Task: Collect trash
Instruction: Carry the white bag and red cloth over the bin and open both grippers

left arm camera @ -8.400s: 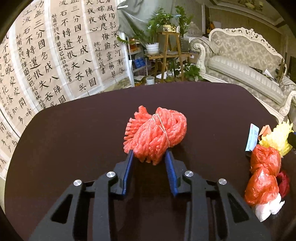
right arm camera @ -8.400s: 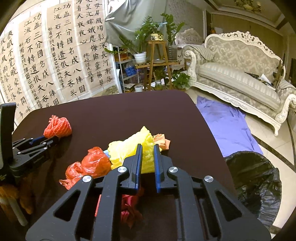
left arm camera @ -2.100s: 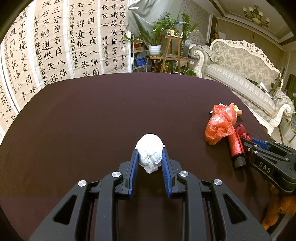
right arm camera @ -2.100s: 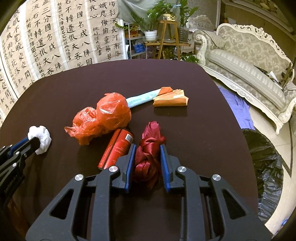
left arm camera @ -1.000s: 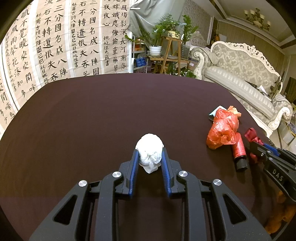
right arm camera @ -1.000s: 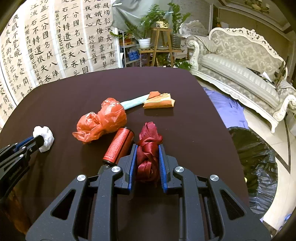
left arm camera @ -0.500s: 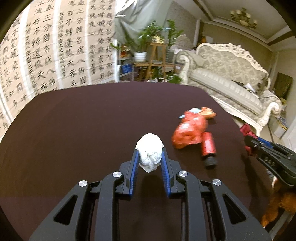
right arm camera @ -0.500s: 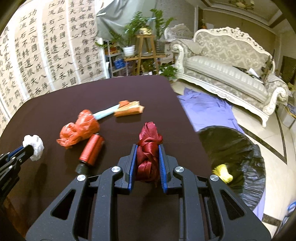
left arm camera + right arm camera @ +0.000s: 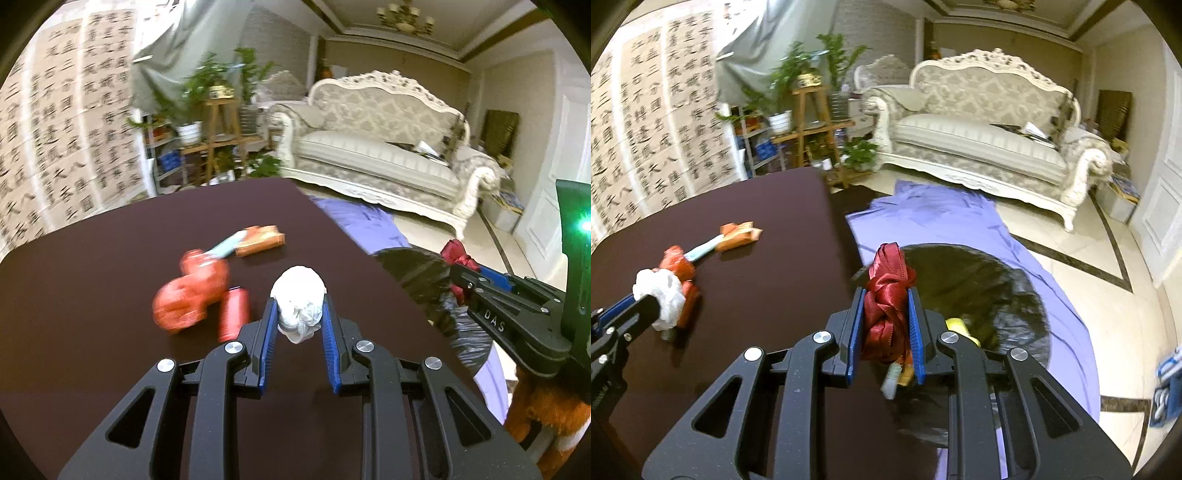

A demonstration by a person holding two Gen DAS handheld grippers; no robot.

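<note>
The left tongs [image 9: 298,317] are closed on a white crumpled wad [image 9: 300,303], which sits between the blue pads at the fingertips and bulges past them at the front. The wad is held above the dark bench [image 9: 92,332], near the bench's right edge. Just left of the left tongs, on the bench, lie an orange-red plastic bag [image 9: 192,291] and a red cylinder [image 9: 233,314], the two touching each other. Beyond them lies a pale blue strip [image 9: 226,244] and an orange folded wrapper [image 9: 260,240]; this part of the left view is blurred.

The right tongs [image 9: 886,325] are closed on a dark red ribbon bundle [image 9: 888,306], gripped at its middle, with its upper loop standing above the fingertips. The bundle is held past the bench edge, over the open mouth of a black trash bag [image 9: 997,295] on the floor. Inside the bag a yellow item [image 9: 958,325] shows just right of the right tongs. A purple cloth [image 9: 942,218] lies on the floor around and beyond the bag. A white ornate sofa [image 9: 979,140] stands well apart, at the far side of the room.
</note>
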